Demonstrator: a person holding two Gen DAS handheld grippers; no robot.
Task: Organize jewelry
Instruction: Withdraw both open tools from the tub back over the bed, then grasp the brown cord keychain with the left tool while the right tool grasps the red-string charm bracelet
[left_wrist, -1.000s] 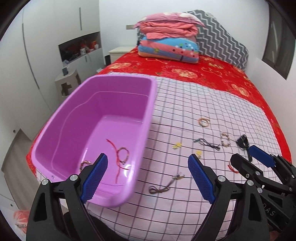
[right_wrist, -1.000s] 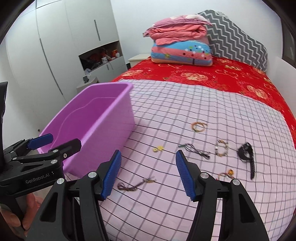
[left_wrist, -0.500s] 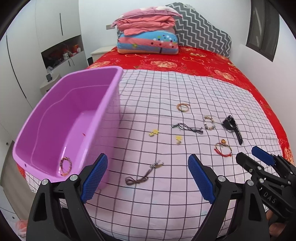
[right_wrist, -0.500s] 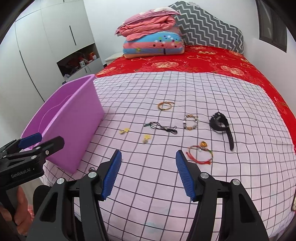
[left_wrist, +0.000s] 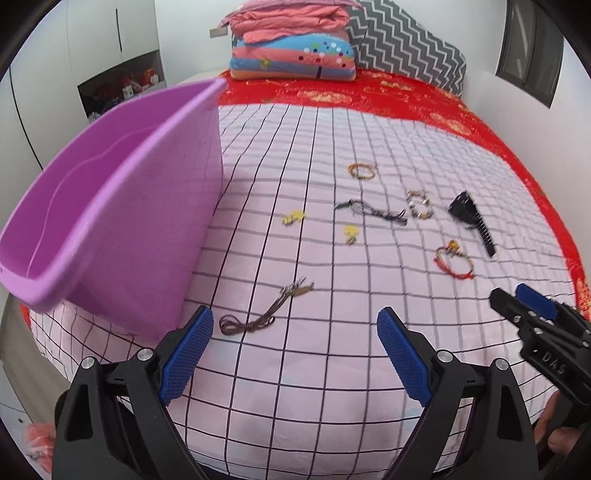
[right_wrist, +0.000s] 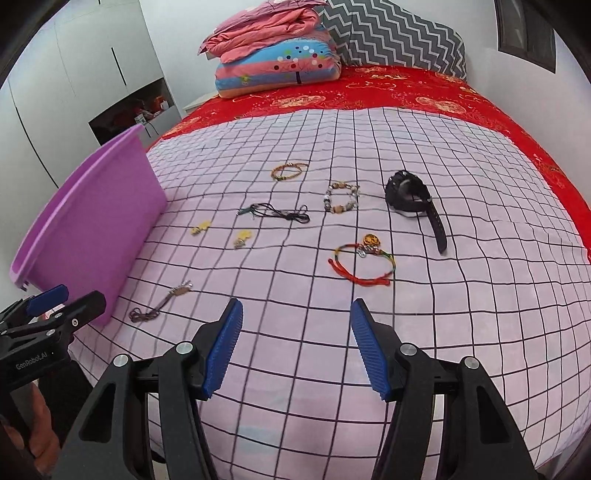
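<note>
Several pieces of jewelry lie spread on a pink checked sheet (left_wrist: 332, 369). A brown cord necklace (left_wrist: 258, 314) lies nearest, just ahead of my left gripper (left_wrist: 295, 332), which is open and empty. Farther on lie a red string bracelet (right_wrist: 362, 264), a black watch (right_wrist: 413, 199), a beaded bracelet (right_wrist: 341, 197), a black cord (right_wrist: 277, 213), an orange bracelet (right_wrist: 290, 170) and two small yellow charms (right_wrist: 201, 228). My right gripper (right_wrist: 295, 328) is open with nothing between its fingers, short of the red bracelet. A purple tub (left_wrist: 110, 221) stands at the left.
Folded quilts (right_wrist: 273, 62) and a grey zigzag pillow (right_wrist: 399, 37) are stacked at the head of the red bedspread (right_wrist: 406, 96). White cupboards (right_wrist: 74, 92) with an open niche line the left wall. The mattress edge drops off right below both grippers.
Both grippers have sunk toward the sheet and drawn back toward the bed's near edge. The tub has slid to the left in both views, its inside now hidden. Jaws unchanged.
</note>
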